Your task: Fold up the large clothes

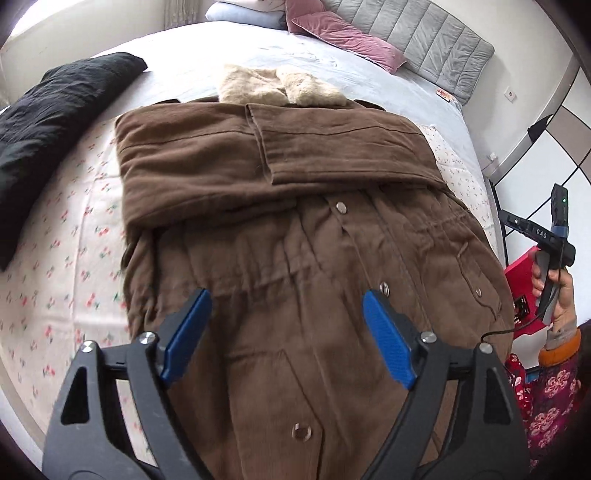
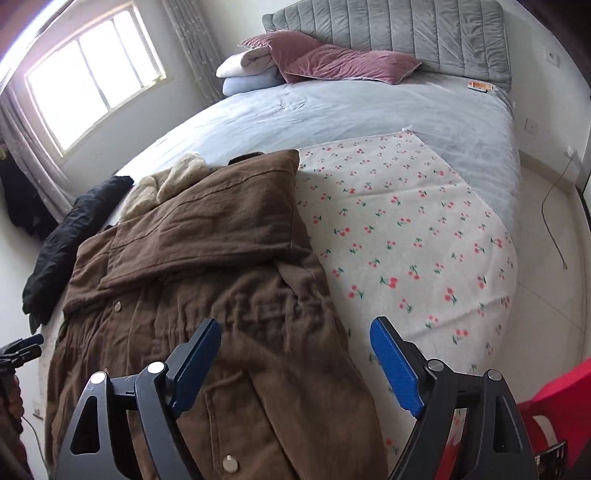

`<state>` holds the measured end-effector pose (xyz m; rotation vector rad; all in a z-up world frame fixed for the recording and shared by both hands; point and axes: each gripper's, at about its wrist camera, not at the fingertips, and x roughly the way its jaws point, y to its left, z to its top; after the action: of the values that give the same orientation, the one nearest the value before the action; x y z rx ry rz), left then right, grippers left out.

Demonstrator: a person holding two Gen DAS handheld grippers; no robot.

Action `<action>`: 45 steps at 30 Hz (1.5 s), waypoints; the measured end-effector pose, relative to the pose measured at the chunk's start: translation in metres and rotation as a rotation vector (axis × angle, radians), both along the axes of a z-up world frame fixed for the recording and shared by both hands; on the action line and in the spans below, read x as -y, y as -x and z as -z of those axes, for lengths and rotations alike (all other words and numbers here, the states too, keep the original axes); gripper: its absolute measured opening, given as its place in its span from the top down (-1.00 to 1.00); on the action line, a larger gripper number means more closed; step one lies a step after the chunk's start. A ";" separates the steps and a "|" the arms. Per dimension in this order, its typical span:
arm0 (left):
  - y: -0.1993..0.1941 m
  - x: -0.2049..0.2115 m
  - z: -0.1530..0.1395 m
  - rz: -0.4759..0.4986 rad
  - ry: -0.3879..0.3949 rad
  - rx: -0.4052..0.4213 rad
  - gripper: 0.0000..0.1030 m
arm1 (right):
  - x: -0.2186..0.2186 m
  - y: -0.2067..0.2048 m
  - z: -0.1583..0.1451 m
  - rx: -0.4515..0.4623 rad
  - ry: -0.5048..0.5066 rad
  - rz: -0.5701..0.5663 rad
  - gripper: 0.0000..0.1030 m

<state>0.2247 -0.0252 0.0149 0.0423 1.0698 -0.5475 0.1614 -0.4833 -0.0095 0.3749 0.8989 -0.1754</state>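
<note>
Lying on the bed (image 2: 369, 110), the coat (image 1: 295, 221) had both sleeves folded across its chest. Left gripper (image 1: 286, 336) and right gripper (image 2: 295, 365) hovered above, spread, empty.

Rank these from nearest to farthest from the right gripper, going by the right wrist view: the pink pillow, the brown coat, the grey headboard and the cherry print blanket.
1. Brown coat and cherry print blanket: both lie right under the right gripper, coat left, blanket right; too close to call.
2. Pink pillow: far end of the bed.
3. Grey headboard: behind the pillow, against the wall.
</note>
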 end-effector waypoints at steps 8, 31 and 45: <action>0.068 -0.081 0.021 -0.105 0.085 -0.063 -0.64 | 0.018 0.095 0.039 -0.013 -0.209 0.029 -0.64; 0.165 -0.087 0.085 -0.027 0.323 -0.369 0.32 | 0.002 0.186 0.101 -0.001 -0.468 0.170 0.55; 0.146 -0.097 -0.005 -0.006 0.604 -0.130 0.61 | -0.033 0.163 -0.034 0.346 -0.465 0.127 0.82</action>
<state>0.0787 0.0720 0.0197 -0.5319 0.9918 -0.8570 -0.0019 -0.4507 0.0245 0.8687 0.5656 -0.0122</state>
